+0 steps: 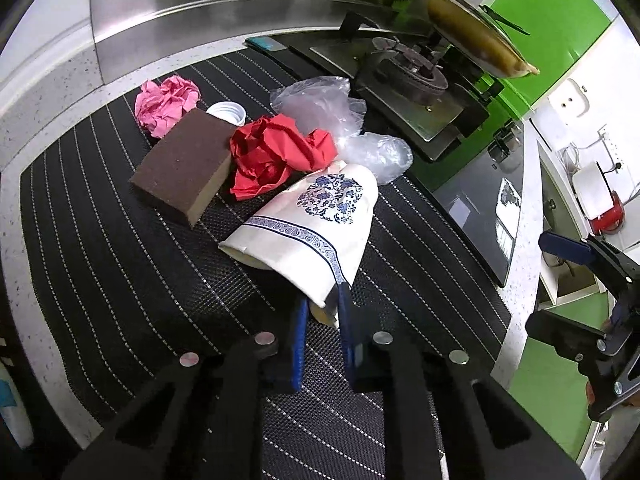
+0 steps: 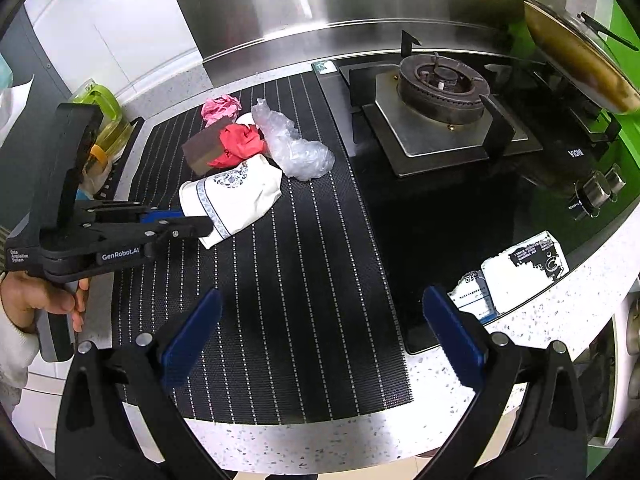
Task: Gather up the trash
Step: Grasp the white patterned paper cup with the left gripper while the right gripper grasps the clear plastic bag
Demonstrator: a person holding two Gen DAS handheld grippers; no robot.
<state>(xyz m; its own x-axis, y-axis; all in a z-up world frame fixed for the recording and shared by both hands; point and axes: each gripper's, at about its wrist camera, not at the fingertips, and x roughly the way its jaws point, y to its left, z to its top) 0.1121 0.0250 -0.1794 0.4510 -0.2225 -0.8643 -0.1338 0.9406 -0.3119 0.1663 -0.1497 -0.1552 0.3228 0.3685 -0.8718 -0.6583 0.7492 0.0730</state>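
Across the striped desk mat [image 2: 304,280], the left hand-held gripper [image 1: 322,314] is clenching the pouch [image 1: 316,220], its long axis running toward 12 o'clock, while the right hand-held gripper [image 2: 322,332] is hanging released.

Obstacles we list: sponge [image 1: 185,167], red paper [image 1: 276,156], pink paper [image 1: 165,103], white cap [image 1: 226,112] and clear plastic [image 1: 320,109], packed touching along the striped mat's [image 2: 304,300] far end, just behind the cloth bag [image 1: 316,220]. Burner [image 2: 440,84] stands right. We find bare mat nearest us.
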